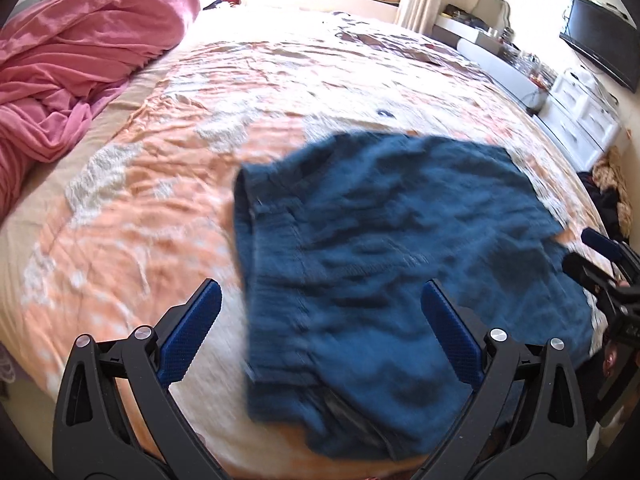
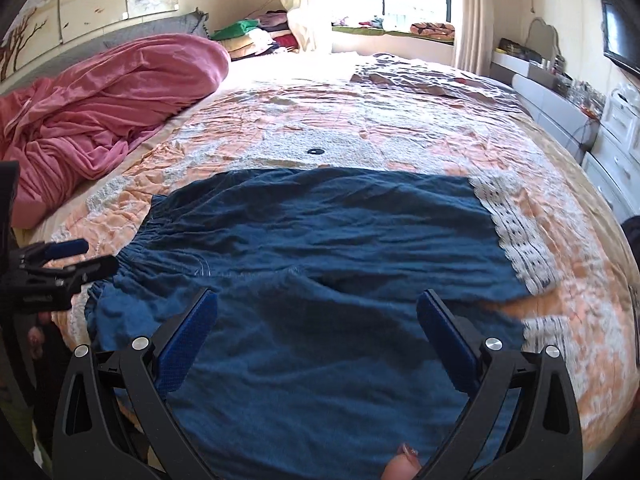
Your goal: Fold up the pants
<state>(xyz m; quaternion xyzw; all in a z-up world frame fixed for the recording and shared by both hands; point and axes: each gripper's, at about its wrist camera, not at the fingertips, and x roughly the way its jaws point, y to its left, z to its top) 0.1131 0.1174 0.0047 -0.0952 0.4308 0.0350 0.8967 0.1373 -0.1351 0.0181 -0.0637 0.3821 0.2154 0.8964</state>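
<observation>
Both tongs (image 1: 320, 300) (image 2: 316, 308) gape over blue pants (image 2: 320, 240).

The pants (image 2: 320, 232) are dark teal blue, plain, with no print. The bedspread (image 2: 360, 120) beneath them is peach-orange with white lacy patches and a white band with dark dots. The bunched blanket (image 2: 100, 120) is solid pink. Both grippers, left (image 1: 320, 300) and right (image 2: 318, 308), have black frames, blue textured pads (image 2: 188, 336) and silver bolts. The curtains (image 2: 472, 12) are cream, the drawers (image 2: 620, 140) white.
</observation>
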